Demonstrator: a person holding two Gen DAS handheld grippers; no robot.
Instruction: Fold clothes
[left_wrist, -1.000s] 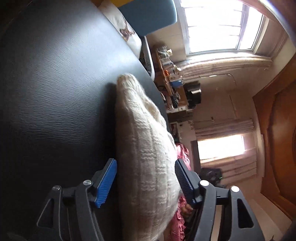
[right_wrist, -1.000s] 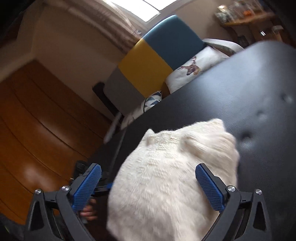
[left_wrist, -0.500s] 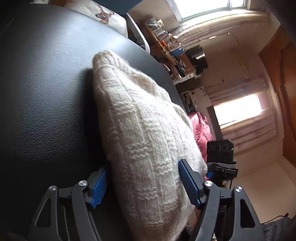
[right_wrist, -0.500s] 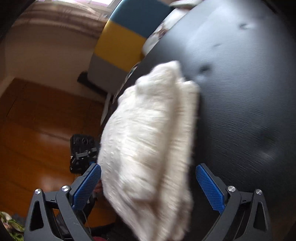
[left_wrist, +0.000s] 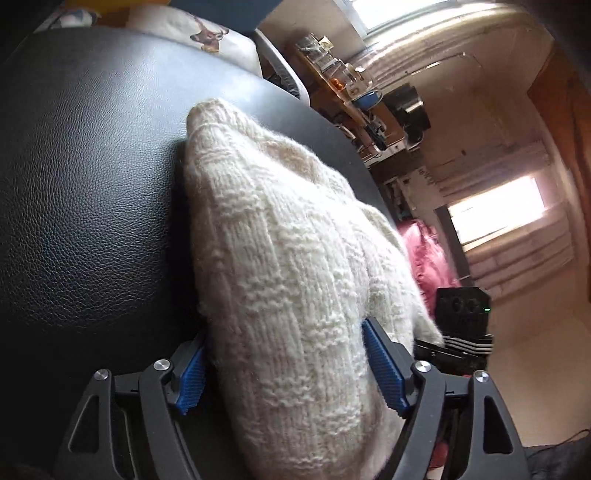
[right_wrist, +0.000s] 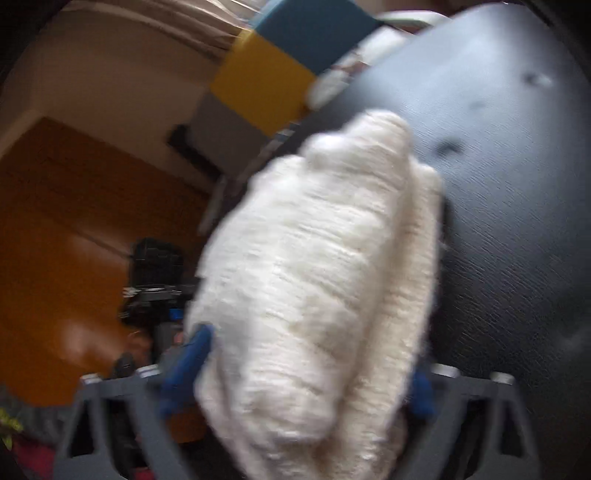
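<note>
Left wrist view
Sweater: the cream knit sweater (left_wrist: 291, 280) sits bunched in a thick bundle on the black table (left_wrist: 92, 177), running away from you toward the far edge.
Left gripper: your left gripper (left_wrist: 291, 369) has both blue pads pressed into the bundle's near end, so it's pinching the sweater through several layers.
Pose: you come in low, almost level with the tabletop, one finger down by the table side and the other on the room side.
Feel: chunky wool, soft and squashy, light for its bulk, not slippery. I'd guess a thick bite like this holds fine, but the inner layers can slide out.

Right wrist view
Sweater: same bundle (right_wrist: 314, 280), blurry here, lying along the table (right_wrist: 517, 184) edge with a second fold ridge showing on the table side.
Right gripper: your right gripper (right_wrist: 295, 369) has its pads tight against both flanks of the knit, so it reads as clamped on the sweater too, though blur hides the contact.
Pose: tilted, aimed along the bundle, and the smear says it's moving.
Where to hold: grab at the fold edges, all layers together.
</note>
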